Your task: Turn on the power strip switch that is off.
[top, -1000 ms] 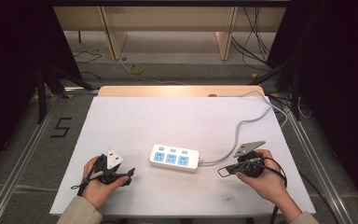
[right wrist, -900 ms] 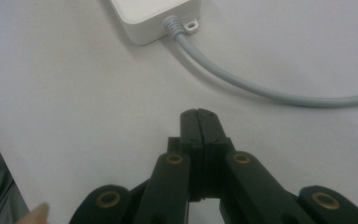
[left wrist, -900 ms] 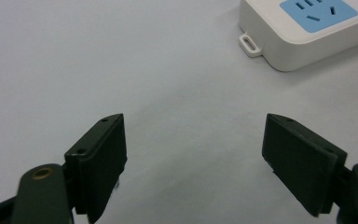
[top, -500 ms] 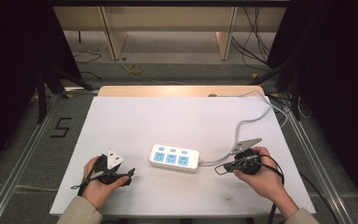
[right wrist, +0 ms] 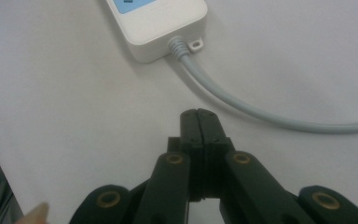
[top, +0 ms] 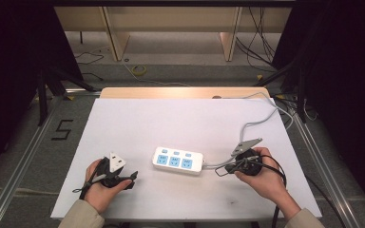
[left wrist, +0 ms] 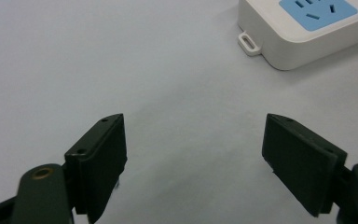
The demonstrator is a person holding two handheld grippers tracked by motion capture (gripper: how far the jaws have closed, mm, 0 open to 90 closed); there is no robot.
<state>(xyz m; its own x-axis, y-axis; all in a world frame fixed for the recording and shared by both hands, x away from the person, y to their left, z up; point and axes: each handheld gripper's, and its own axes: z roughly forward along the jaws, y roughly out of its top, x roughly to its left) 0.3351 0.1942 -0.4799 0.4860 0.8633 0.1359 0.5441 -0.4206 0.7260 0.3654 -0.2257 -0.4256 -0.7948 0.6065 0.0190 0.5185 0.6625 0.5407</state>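
A white power strip (top: 178,160) with blue sockets lies on the white tabletop (top: 180,118), a little in front of its middle. Its grey cable (top: 261,121) runs off to the back right. My left gripper (top: 130,178) rests at the front left, left of the strip, and points towards it. In the left gripper view the left gripper (left wrist: 193,154) is open over bare table, with the strip's end (left wrist: 307,28) at the upper right. My right gripper (top: 218,171) lies right of the strip. In the right gripper view the right gripper (right wrist: 199,116) is shut on nothing, just short of the cable (right wrist: 242,105) where it leaves the strip (right wrist: 161,23).
A wooden strip (top: 180,92) runs along the table's far edge. Metal rails (top: 24,161) flank the table on both sides. A "5" (top: 62,129) is marked on the floor at the left. Loose cables (top: 266,52) lie on the floor beyond.
My right gripper has edged slightly left towards the strip's cable end. The left gripper and the power strip have stayed put.
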